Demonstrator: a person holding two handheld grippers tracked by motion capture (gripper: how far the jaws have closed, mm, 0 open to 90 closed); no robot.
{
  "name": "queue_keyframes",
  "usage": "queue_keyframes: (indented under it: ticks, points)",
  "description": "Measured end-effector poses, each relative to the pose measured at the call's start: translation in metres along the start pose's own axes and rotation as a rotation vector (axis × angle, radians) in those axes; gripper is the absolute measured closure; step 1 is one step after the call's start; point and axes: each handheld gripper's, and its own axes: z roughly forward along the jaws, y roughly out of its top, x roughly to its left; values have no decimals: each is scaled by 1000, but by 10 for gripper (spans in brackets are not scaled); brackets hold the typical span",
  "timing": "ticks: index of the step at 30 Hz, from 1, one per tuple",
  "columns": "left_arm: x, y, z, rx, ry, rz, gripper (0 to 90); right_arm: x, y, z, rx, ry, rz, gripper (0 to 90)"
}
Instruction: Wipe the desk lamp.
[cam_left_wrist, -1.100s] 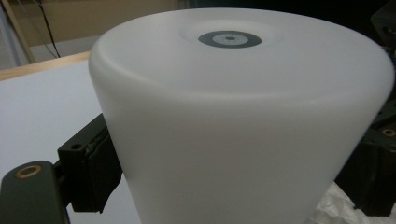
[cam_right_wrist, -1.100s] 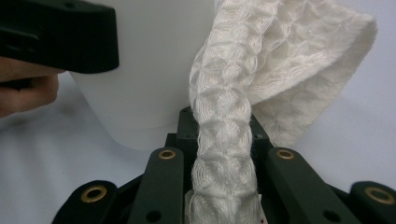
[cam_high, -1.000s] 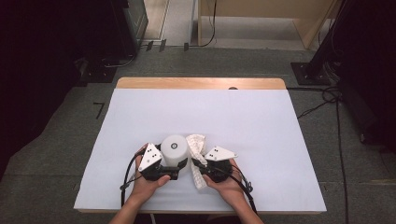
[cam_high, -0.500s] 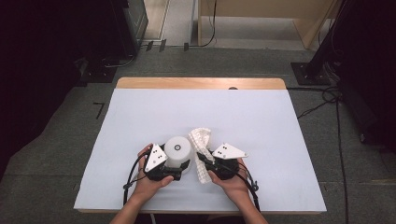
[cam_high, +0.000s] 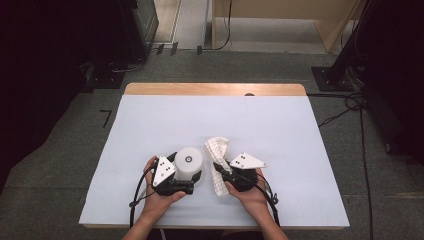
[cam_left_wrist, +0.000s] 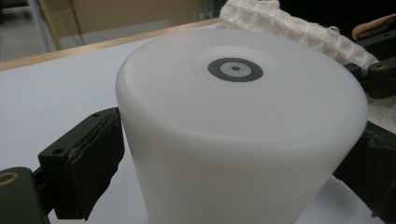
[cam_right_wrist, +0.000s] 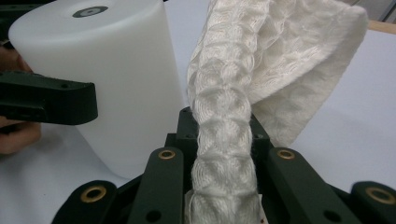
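A white plastic cup (cam_high: 189, 162) stands upside down on the table, near the front edge. My left gripper (cam_high: 187, 168) has its jaws on either side of the cup (cam_left_wrist: 233, 140). They have just been opening, and the pads (cam_left_wrist: 88, 163) sit beside the wall without squeezing it. Just right of the cup, my right gripper (cam_high: 218, 169) is shut on a white waffle-weave cloth (cam_high: 218, 150). In the right gripper view the bunched cloth (cam_right_wrist: 224, 116) rises from between the jaws of my right gripper (cam_right_wrist: 224, 186), and its free end flops to the right. The cup (cam_right_wrist: 116, 70) stands close on its left.
The pale blue table top (cam_high: 250, 115) stretches bare behind and to both sides of the hands. A wooden strip (cam_high: 215, 89) runs along its far edge. Dark equipment (cam_high: 140, 20) and cables (cam_high: 345, 107) lie on the floor beyond the table.
The right gripper with the cloth has edged a little to the right, away from the cup. The cup and the left hand stay where they were.
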Motion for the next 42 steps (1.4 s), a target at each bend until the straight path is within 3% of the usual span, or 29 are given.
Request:
queue_keyframes:
  ticks: [1, 2, 7, 11, 12, 13, 14, 15, 16, 17, 18, 23, 25, 26, 29, 32, 34, 35, 38, 41, 42]
  points:
    - [-7, 0, 3, 23, 51, -1, 26, 0, -1, 1, 1, -1, 1, 749]
    - [-10, 1, 5, 35, 75, -7, 27, 0, -1, 2, 4, 1, 5, 749]
    - [-16, 1, 7, 34, 111, -27, 83, 4, -4, 8, 23, 6, -7, 747]
    - [-8, 2, 4, 22, 83, -39, 87, 5, -5, 9, 32, 11, -4, 747]
    - [-1, 5, 0, -2, 44, -42, 87, 7, -7, 12, 49, 15, 6, 746]
    - [-1, 5, 0, -2, 44, -42, 88, 7, -7, 12, 49, 15, 6, 746]
    - [7, 9, -5, -43, -23, -48, 88, 9, -10, 16, 69, 18, 1, 747]
    - [7, 9, -5, -43, -23, -48, 88, 9, -10, 16, 69, 18, 1, 747]
    - [12, 12, -9, -67, -84, -38, 88, 14, -10, 19, 73, 31, 5, 747]
    - [12, 12, -9, -67, -84, -38, 88, 14, -10, 19, 73, 31, 5, 747]
    - [12, 12, -10, -60, -94, -8, 88, 17, -8, 18, 65, 38, 1, 748]
    - [9, 10, -6, -36, -121, 12, 89, 22, 0, 10, 16, 49, -22, 748]
    - [9, 9, -4, -28, -126, 20, 89, 24, 7, 2, -32, 56, -37, 748]
    - [8, 9, -4, -24, -129, 25, 89, 26, 15, -9, -89, 62, -43, 749]
    - [8, 9, -4, -30, -132, 24, 89, 29, 22, -17, -125, 60, -61, 749]
    - [8, 9, -5, -31, -127, 30, 88, 30, 20, -15, -106, 51, -70, 749]
    - [10, 10, -6, -40, -129, 27, 89, 27, 9, -1, -19, 46, -48, 750]
    - [10, 10, -6, -40, -129, 27, 88, 27, 9, -1, -19, 46, -48, 750]
    - [11, 11, -8, -46, -133, 29, 89, 22, -3, 14, 74, 47, -9, 751]
    - [10, 10, -6, -41, -141, 29, 89, 23, 0, 12, 65, 43, -6, 751]
    - [10, 9, -6, -36, -140, 36, 89, 24, 5, 7, 30, 44, -11, 751]
